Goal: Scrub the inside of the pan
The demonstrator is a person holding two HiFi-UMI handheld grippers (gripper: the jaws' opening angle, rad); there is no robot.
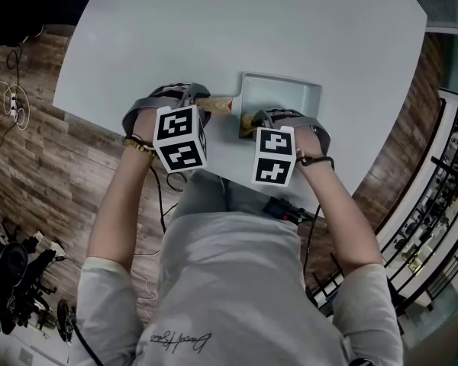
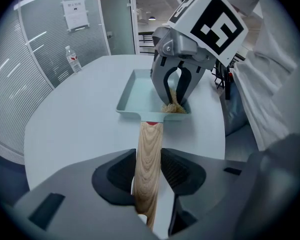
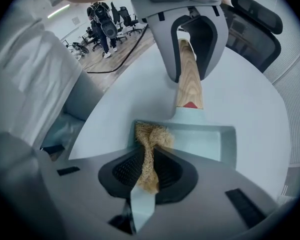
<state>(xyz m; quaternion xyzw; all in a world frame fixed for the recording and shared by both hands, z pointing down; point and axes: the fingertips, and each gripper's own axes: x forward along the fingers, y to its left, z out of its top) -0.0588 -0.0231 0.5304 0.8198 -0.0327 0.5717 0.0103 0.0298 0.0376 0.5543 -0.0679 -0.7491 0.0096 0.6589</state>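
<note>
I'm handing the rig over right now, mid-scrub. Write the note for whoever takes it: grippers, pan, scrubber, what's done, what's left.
Left gripper: shut on the pan's wooden handle, steadying it.
Right gripper: shut on the tan fibre scrubber, pointing down.
Pan: flat on the white table; scrubber pressed into the corner beside the handle.
Done: both grips set, scrubber in the pan. How much is scrubbed cannot be told.
Left: work the scrubber over the rest of the floor and walls.

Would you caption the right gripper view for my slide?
Right gripper holds a fibre scrubber in the pan; left gripper grips its wooden handle.
</note>
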